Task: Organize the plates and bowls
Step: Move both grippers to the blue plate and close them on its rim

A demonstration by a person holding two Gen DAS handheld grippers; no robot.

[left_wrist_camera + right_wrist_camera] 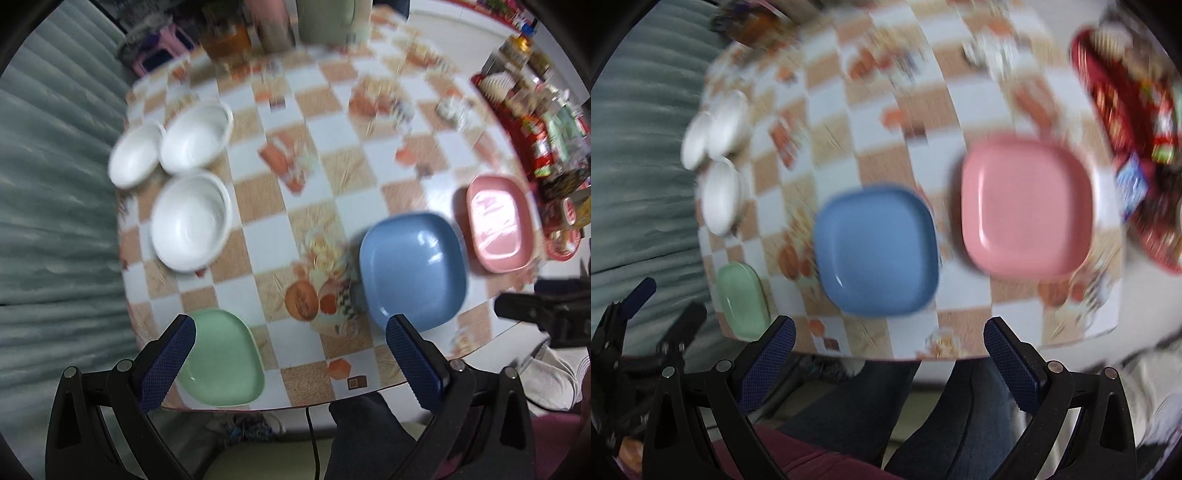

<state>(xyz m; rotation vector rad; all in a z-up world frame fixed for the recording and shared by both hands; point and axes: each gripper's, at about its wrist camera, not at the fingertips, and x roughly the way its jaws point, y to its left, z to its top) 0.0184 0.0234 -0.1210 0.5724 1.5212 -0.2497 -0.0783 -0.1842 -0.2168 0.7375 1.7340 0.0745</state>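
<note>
nothing is gripped yet, so this looks like the very start: both tools hover above the near edge of the counter while the dishes lie scattered and unsorted

the left hand-held gripper is spread wide and empty, its blue pads framing the near edge, with the green plate just beside its left finger at the near left corner. the right hand-held gripper is also wide apart and holds nothing; the blue plate sits just ahead of it and the pink plate further to its right

the three white bowls cluster near the far left edge, close together, two behind and one in front; whether they touch is hard to tell through the blur. the three plates are spread along the near side, well apart from the bowls and none stacked

judging from this layout, the next move is probably a first pickup: the right tool dropping onto a rim of the blue plate, or the left onto the green one. the plates are shallow and lie flat, so a finger would need to slip under the raised rim and pinch it, and the smooth plastic could slide

snack packets crowd the far right; their printing is too blurred to read, and no brand or label can be made out anywhere
</note>
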